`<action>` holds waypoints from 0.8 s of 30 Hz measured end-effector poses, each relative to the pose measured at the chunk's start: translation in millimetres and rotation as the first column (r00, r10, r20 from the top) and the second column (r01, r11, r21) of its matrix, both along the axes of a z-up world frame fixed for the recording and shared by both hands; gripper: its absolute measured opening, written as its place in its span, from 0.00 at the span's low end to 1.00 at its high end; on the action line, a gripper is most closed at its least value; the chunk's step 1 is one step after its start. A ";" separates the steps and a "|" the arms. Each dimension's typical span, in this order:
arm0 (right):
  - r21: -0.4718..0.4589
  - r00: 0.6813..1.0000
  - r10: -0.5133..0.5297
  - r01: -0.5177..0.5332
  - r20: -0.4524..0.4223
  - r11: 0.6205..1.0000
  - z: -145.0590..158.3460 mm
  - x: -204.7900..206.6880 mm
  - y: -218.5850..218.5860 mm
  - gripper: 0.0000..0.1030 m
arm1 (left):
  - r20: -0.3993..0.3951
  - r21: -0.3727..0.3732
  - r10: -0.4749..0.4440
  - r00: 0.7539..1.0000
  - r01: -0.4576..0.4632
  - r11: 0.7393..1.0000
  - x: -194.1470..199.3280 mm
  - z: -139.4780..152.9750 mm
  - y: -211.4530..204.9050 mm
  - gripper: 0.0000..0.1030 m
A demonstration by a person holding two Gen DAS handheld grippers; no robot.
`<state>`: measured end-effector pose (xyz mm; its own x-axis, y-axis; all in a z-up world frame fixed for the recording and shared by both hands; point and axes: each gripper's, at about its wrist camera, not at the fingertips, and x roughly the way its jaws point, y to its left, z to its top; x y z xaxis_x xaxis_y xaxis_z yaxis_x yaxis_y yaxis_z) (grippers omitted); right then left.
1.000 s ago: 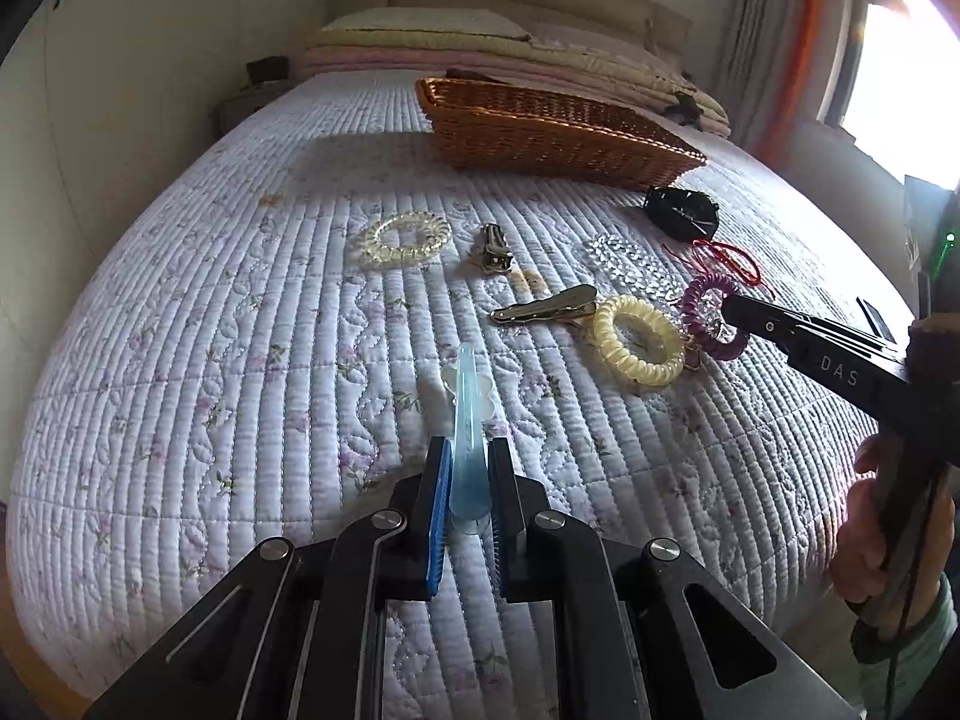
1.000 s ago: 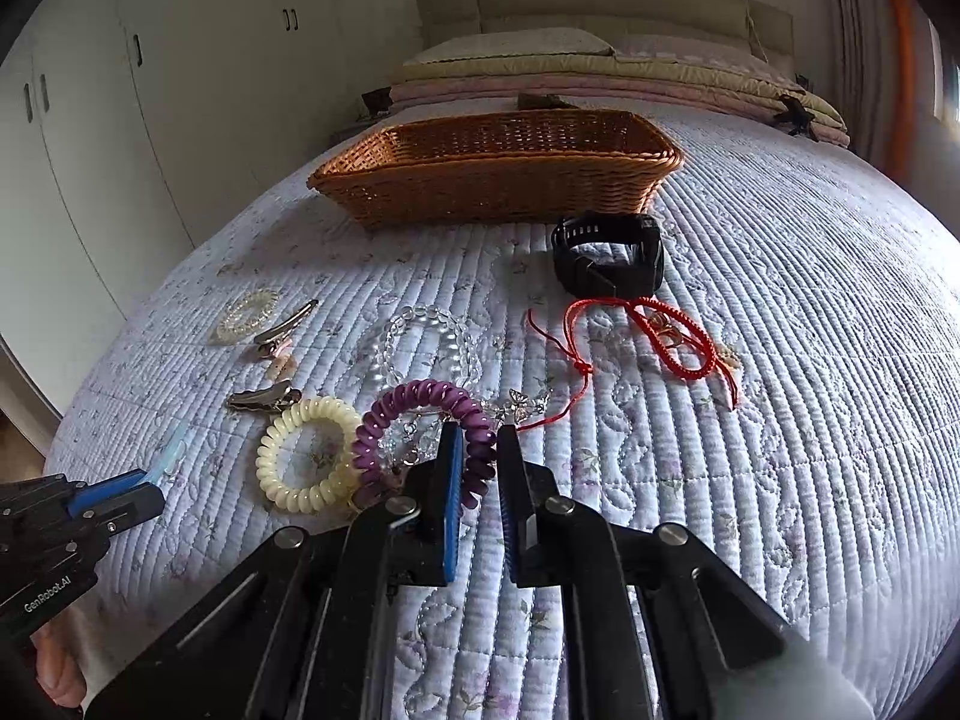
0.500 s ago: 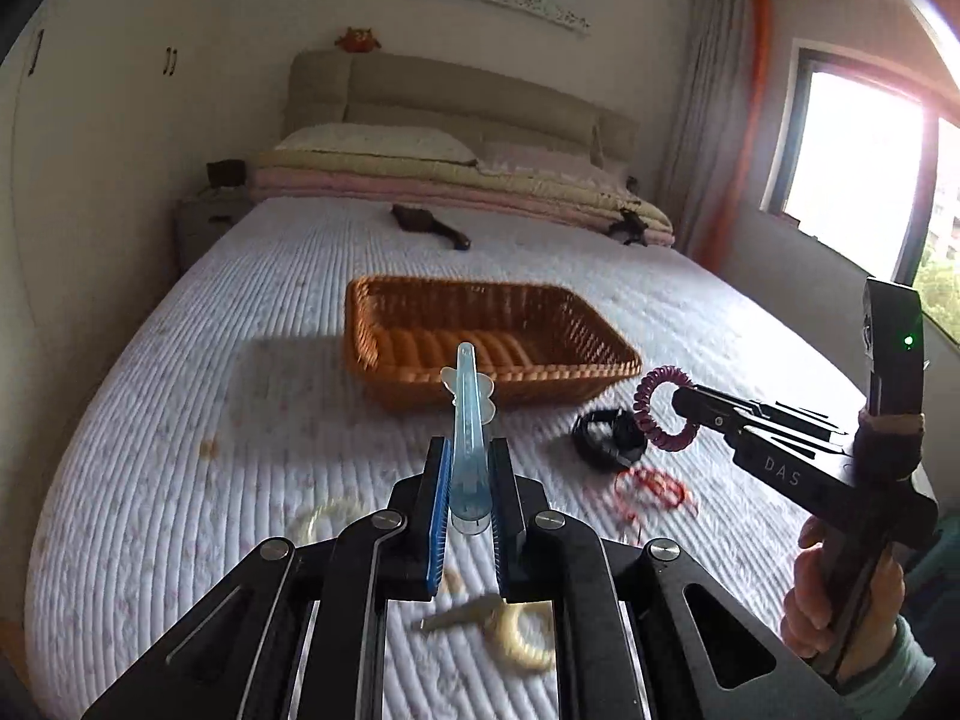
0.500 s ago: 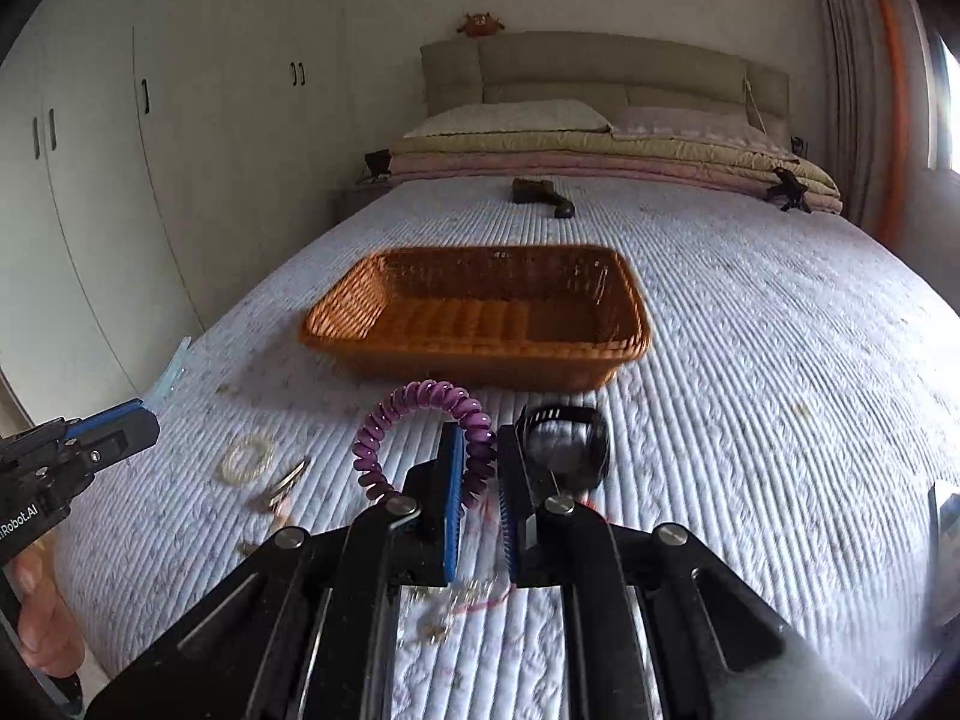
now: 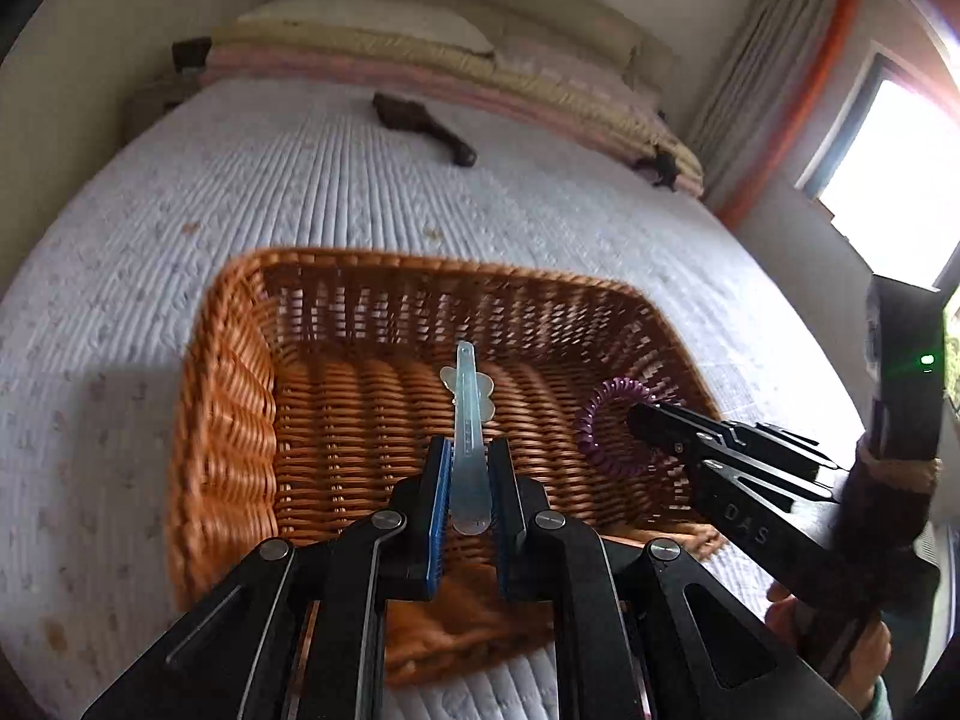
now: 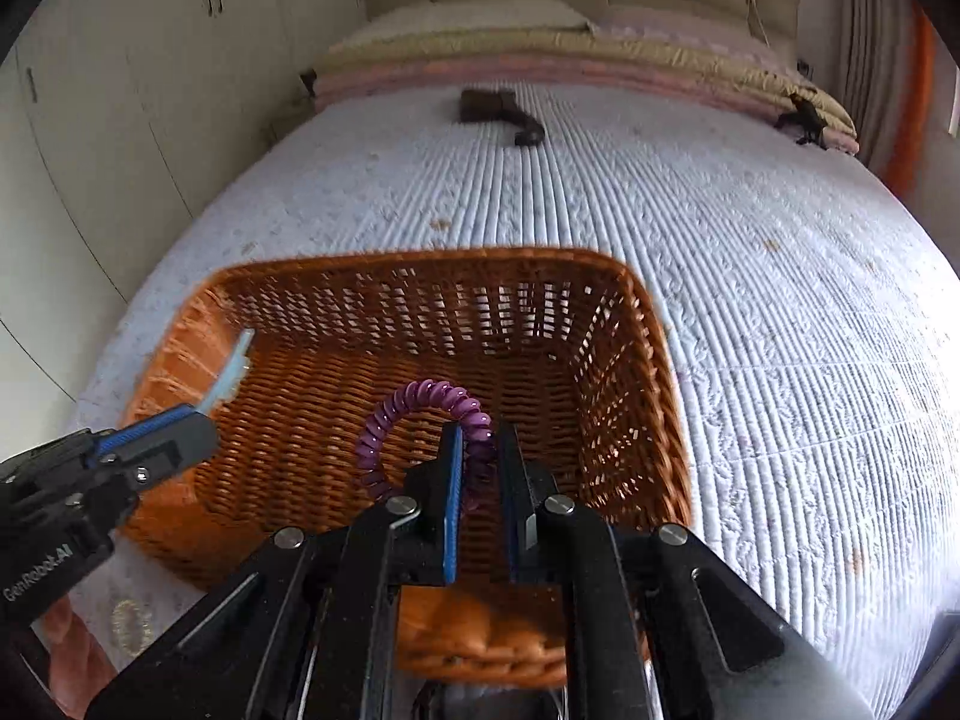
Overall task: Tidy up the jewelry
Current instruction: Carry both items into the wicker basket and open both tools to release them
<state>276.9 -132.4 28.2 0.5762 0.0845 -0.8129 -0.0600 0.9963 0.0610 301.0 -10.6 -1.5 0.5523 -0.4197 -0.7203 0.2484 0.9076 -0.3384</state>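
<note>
In the left wrist view the left gripper point(image 5: 468, 480) fills the lower middle of the frame, its blue-padded fingers point(image 5: 440, 498) pinching the lower end of a pale blue translucent hair clip point(image 5: 467, 426). The clip stands up from the pads toward the centre of the frame, a small pale flower shape fixed near its upper part. Behind it lies the woven orange-brown basket point(image 5: 228, 420), which takes up the middle of the frame on the white quilted bed point(image 5: 360, 192); the clip hangs over the basket's interior.

At the right of the same view the right gripper point(image 5: 636, 420) reaches in from the lower right, held by a hand point(image 5: 840, 654) at the frame's edge. A purple spiral hair tie point(image 5: 591, 420) hangs on its tip, over the right part of the basket.

In the right wrist view the right gripper point(image 6: 480, 462) sits at lower centre, fingers pressed onto the purple spiral hair tie point(image 6: 420, 402), whose loop arches up and to the left over the basket point(image 6: 630, 360) floor. The left gripper point(image 6: 180, 432) enters from the left edge with the hair clip point(image 6: 231, 372) pointing up over the basket's left rim. A pale beaded ring point(image 6: 129, 624) lies on the bed at lower left. A dark brush point(image 6: 498, 111) rests on the bed at upper centre, near folded bedding point(image 6: 570, 60).
</note>
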 end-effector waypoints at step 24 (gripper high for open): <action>0.092 0.972 0.020 -0.043 0.235 0.995 67.1 -114.5 -4.3 0.36 | 0.243 -0.026 0.014 0.970 -0.008 1.000 -125.8 86.5 44.0 0.47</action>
